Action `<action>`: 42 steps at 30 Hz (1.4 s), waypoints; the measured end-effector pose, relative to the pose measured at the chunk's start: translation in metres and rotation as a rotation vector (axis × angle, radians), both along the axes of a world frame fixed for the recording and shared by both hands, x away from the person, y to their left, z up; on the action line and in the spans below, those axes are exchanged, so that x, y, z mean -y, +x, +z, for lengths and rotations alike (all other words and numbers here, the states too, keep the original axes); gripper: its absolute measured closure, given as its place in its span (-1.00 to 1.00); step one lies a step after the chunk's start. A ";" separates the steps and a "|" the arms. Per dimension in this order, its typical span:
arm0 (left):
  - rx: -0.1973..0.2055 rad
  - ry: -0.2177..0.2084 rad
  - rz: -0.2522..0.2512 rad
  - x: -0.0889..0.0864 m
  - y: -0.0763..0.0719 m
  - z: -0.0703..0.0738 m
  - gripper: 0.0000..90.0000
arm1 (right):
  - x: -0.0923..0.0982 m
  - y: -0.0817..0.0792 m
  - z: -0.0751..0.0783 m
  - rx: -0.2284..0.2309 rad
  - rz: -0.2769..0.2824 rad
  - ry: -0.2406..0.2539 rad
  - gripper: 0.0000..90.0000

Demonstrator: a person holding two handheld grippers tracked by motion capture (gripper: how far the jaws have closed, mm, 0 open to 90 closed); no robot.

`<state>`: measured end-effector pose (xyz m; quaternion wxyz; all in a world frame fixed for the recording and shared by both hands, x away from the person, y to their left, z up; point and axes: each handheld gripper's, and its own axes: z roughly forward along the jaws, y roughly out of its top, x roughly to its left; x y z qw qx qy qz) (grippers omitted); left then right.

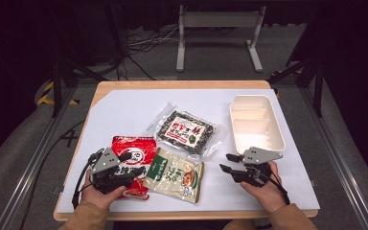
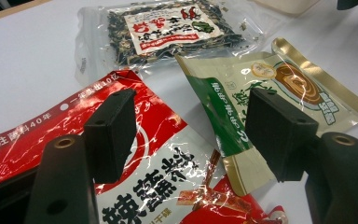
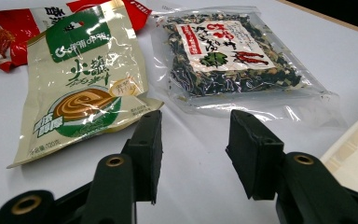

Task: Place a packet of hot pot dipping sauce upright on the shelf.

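Observation:
Three food packets lie on the white sheet. A red packet [image 1: 133, 148] [image 2: 158, 140] is at the front left. A cream and green packet [image 1: 175, 175] [image 2: 270, 79] [image 3: 81, 88] overlaps its right edge. A clear bag of dark dried bits [image 1: 188, 130] [image 2: 168, 28] [image 3: 233, 56] lies behind them. My left gripper [image 1: 126, 165] [image 2: 189, 100] hovers open over the red packet and the green packet's edge, pressing on nothing. My right gripper [image 1: 227, 162] [image 3: 196, 119] stands open above bare sheet, pointing left toward the green packet and the clear bag.
A cream divided box [image 1: 256, 122] [image 3: 354, 149] stands at the right, just beyond my right gripper. The white sheet [image 1: 124, 105] covers a wooden table [image 1: 172, 85]. A white frame stand [image 1: 218, 33] and cables sit on the floor beyond the table.

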<state>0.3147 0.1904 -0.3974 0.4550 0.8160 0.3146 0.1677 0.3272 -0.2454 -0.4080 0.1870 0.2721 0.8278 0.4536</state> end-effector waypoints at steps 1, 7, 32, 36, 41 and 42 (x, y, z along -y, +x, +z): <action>-0.005 -0.017 -0.005 0.000 0.001 0.001 -0.26 | 0.000 0.000 0.000 0.002 -0.001 0.000 0.21; -0.009 -0.039 -0.025 0.007 0.005 0.003 -0.39 | 0.000 0.000 0.000 -0.007 0.000 0.007 0.21; -0.296 0.150 -0.095 0.048 0.025 -0.027 -0.39 | -0.007 -0.001 -0.004 -0.006 0.020 -0.030 0.16; -0.309 0.161 -0.117 0.050 0.024 -0.028 -0.26 | -0.008 -0.001 -0.004 -0.010 0.024 -0.035 0.17; -0.319 0.176 -0.125 0.051 0.025 -0.031 -0.23 | -0.008 -0.002 -0.005 -0.007 0.030 -0.039 0.17; -0.322 0.174 -0.130 0.052 0.025 -0.032 -0.23 | -0.008 -0.002 -0.005 -0.006 0.031 -0.039 0.17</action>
